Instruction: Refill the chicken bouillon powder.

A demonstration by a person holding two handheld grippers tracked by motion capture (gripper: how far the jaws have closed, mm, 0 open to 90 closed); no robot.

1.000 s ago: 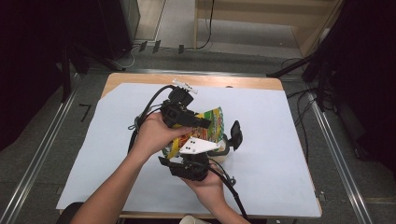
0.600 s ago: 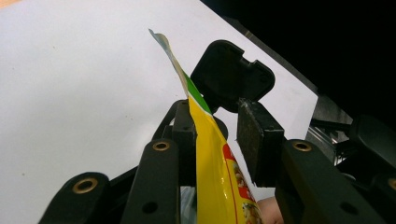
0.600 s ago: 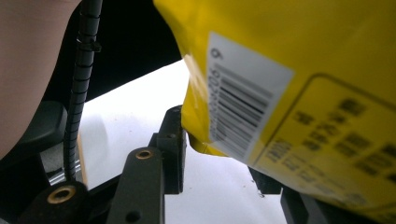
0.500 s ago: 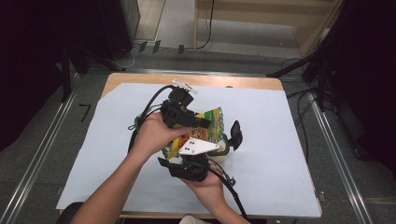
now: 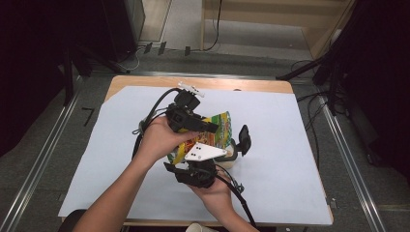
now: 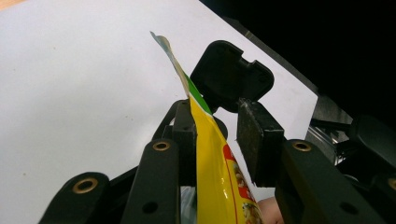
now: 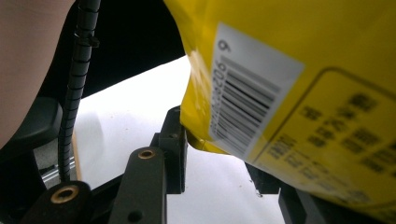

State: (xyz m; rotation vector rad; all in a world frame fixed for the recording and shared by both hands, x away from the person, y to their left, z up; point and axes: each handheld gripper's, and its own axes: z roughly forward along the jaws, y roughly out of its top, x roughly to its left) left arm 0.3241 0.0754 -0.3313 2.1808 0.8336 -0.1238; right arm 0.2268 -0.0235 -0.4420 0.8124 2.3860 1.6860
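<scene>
Yellow snack bag (image 5: pixel 217 130) between both tools, white table cover (image 5: pixel 290 145) beneath

The bag (image 5: pixel 212 133) is a flat, glossy yellow snack pouch with a green top edge and red and printed patches on its face. It is held up off the white-covered desk (image 5: pixel 290 145) near the middle, standing on edge between the two hands. Its sealed top strip sticks up thin and slightly curled (image 6: pixel 175 60). The back shows a white barcode label and a box of small print (image 7: pixel 252 100).
</scene>
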